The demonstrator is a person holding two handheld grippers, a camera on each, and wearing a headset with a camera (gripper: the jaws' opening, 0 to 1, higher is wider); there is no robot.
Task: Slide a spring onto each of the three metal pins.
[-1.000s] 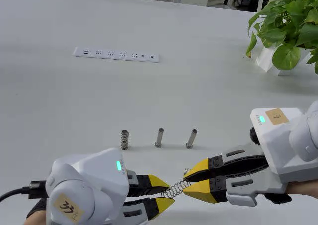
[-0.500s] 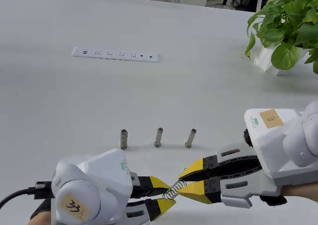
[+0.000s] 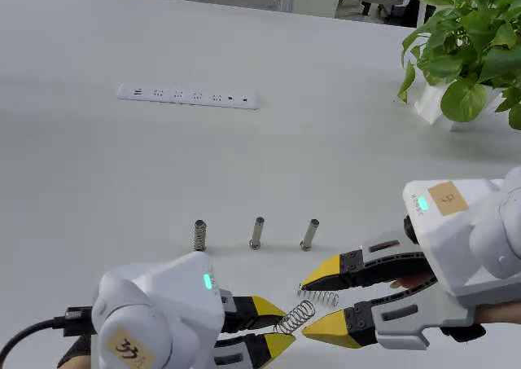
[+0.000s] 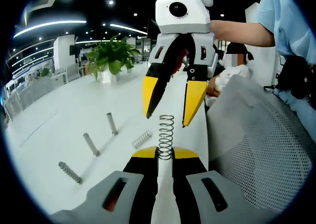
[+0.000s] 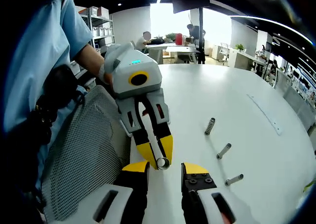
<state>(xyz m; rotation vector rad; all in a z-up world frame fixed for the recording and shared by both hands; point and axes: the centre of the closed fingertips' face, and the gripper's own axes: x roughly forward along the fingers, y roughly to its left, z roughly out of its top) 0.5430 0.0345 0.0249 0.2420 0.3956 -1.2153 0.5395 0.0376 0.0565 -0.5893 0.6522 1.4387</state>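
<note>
- right gripper [image 3: 304,308] has just let go: half a second back its jaws were pinched on the far end of the spring [image 3: 295,316], now they stand wide apart on either side of it and touch nothing
- left gripper [image 3: 275,335] is clenched on the near end, so it carries the spring alone
- left gripper view shows the coil sticking straight out past the yellow tips, free end toward the open right gripper
- reads as a finished regrip: spring now held by one end, most of its length free to go over a pin
- spring is in the air over the near edge of the table [image 3: 98,182], in front of the pin row, clear of every pin
- spare spring [image 3: 321,297] lies flat on the table just beside the held one, below the right gripper's open jaws
- left pin [image 3: 200,223] already has a fitted spring [image 3: 199,239]; middle pin [image 3: 256,232] and right pin [image 3: 309,234] stand bare
- so about one of three done, second one in hand
- next, I'd guess: carry the free end over a bare pin and line the coil up with it
- risk: gripped at one end only, the coil may sag or wobble and miss the pin top
</note>
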